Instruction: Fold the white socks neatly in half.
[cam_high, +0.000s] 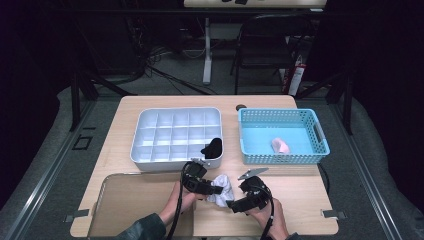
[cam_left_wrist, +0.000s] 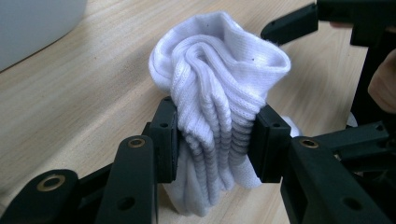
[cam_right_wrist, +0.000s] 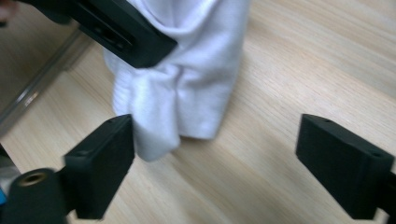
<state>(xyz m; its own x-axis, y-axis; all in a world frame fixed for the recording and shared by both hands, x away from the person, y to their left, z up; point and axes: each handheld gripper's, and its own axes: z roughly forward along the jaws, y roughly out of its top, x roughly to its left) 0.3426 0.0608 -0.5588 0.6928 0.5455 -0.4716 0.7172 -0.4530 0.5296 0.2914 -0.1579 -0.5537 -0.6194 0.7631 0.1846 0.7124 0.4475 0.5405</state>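
Note:
A bunched white sock (cam_high: 223, 186) (cam_left_wrist: 219, 79) lies at the table's front, between my two grippers. My left gripper (cam_high: 214, 190) (cam_left_wrist: 217, 144) is shut on it, its two black pads (cam_left_wrist: 166, 140) pressing the ribbed middle of the bundle from both sides. In the right gripper view the sock (cam_right_wrist: 187, 93) hangs down onto the wood under one jaw of the left gripper. My right gripper (cam_high: 233, 204) (cam_right_wrist: 219, 140) stands open and wide just in front of the sock. Its left pad (cam_right_wrist: 105, 158) is next to the sock's lower corner, and its right pad is well clear.
A grey divided tray (cam_high: 150, 161) sits behind the grippers, with a black sock (cam_high: 212, 146) in its near right compartment. To its right is a blue basket (cam_high: 280, 159) holding a pink item (cam_high: 281, 145). A clear-framed mat (cam_high: 130, 200) covers the front left.

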